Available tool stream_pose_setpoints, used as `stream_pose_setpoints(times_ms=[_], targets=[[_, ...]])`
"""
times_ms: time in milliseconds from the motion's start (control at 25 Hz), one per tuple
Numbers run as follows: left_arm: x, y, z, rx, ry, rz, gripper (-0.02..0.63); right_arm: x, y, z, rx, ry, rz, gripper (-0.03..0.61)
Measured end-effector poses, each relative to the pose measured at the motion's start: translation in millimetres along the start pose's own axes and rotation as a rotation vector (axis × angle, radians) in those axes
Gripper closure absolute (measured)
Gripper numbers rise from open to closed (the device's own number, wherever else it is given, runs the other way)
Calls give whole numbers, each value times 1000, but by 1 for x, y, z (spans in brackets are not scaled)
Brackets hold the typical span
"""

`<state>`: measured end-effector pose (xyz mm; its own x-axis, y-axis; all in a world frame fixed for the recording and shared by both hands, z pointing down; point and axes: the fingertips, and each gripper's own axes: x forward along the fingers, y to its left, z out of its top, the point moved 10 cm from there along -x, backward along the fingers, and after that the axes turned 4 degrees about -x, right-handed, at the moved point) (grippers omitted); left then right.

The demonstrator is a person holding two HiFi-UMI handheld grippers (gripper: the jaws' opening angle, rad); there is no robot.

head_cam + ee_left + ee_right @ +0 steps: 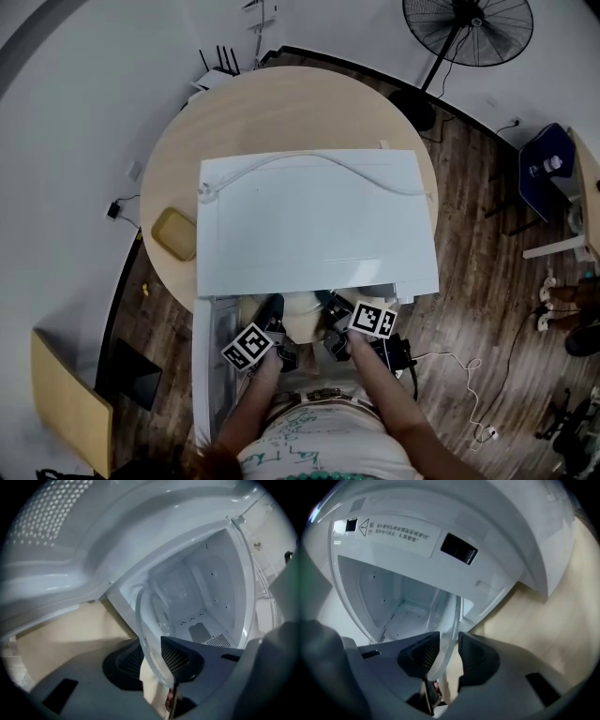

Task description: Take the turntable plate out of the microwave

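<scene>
Glass turntable plate (302,317) at the open mouth of the white microwave (314,220), in front of its bare cavity. Left gripper (152,660) pinched onto the plate's rim on the side nearer the microwave's swung-open door (204,375), glass edge-on between the pads; right gripper (449,651) pinched onto the rim on the side away from that door. Microwave on a round wooden counter (281,108), white cord (319,161) lying across its top.
</scene>
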<state>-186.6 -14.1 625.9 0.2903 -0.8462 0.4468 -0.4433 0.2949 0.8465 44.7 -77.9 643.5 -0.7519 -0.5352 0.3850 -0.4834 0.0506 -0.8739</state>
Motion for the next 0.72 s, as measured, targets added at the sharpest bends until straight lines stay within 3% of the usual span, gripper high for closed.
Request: stream_pose_setpoints(times_ms=[240, 720], targets=[[-7, 1, -8, -11, 0, -8, 506, -6, 0, -2, -12, -8, 19, 502], [-24, 1, -21, 12, 14, -12, 508, -23, 2, -15, -52, -2, 11, 495]])
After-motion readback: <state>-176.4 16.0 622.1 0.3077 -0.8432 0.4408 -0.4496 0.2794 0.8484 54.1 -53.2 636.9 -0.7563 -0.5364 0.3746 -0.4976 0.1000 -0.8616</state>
